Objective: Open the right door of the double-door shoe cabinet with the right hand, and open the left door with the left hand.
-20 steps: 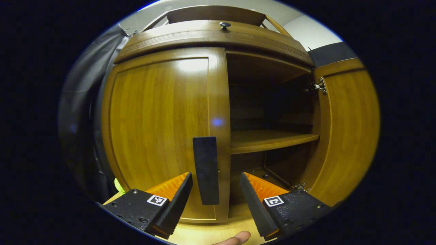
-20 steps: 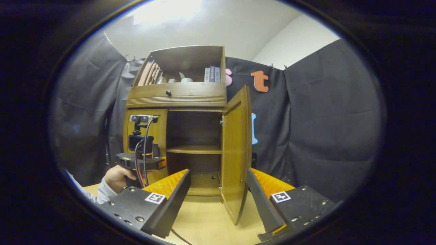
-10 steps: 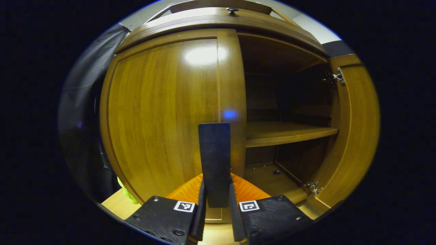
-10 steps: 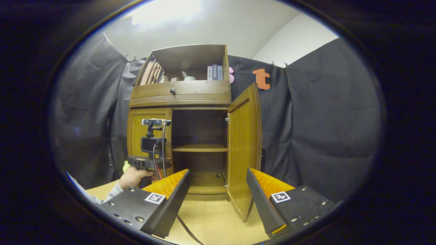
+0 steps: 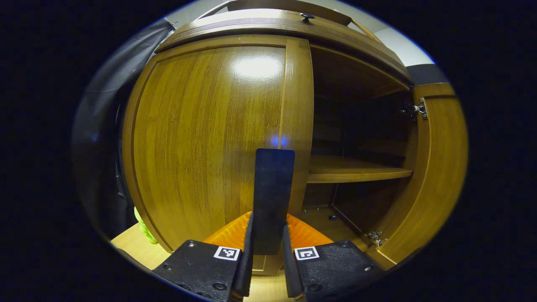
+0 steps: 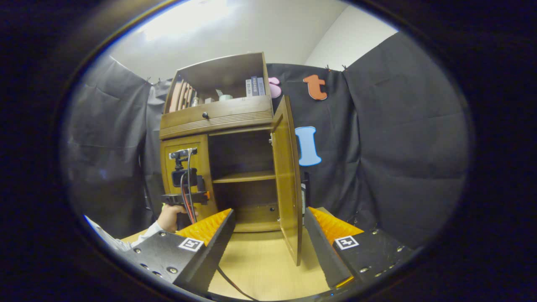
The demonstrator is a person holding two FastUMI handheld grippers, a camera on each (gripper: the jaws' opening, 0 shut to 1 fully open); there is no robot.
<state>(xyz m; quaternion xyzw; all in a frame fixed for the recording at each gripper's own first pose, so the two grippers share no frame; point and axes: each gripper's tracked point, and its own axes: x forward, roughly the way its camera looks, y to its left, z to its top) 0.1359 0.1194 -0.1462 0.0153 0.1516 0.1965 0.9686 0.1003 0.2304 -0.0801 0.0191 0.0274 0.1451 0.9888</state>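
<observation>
we see the left tool [image 5: 267,247] pinching the black handle [image 5: 272,197] of the closed left door [image 5: 201,134]. the right tool [image 6: 268,239] hangs spread, apart from the open right door [image 6: 287,176].

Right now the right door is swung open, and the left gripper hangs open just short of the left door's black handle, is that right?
Not quite. In the left gripper view the left gripper is shut on the black handle, not hanging open. The right door is indeed swung open.

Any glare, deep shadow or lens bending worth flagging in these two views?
Left gripper view: a white glare patch and a small blue flare on the left door; the open compartment is dark; the door bulges from fisheye bending. Right gripper view: a bright ceiling glow, with the cabinet evenly lit and sharp.
</observation>
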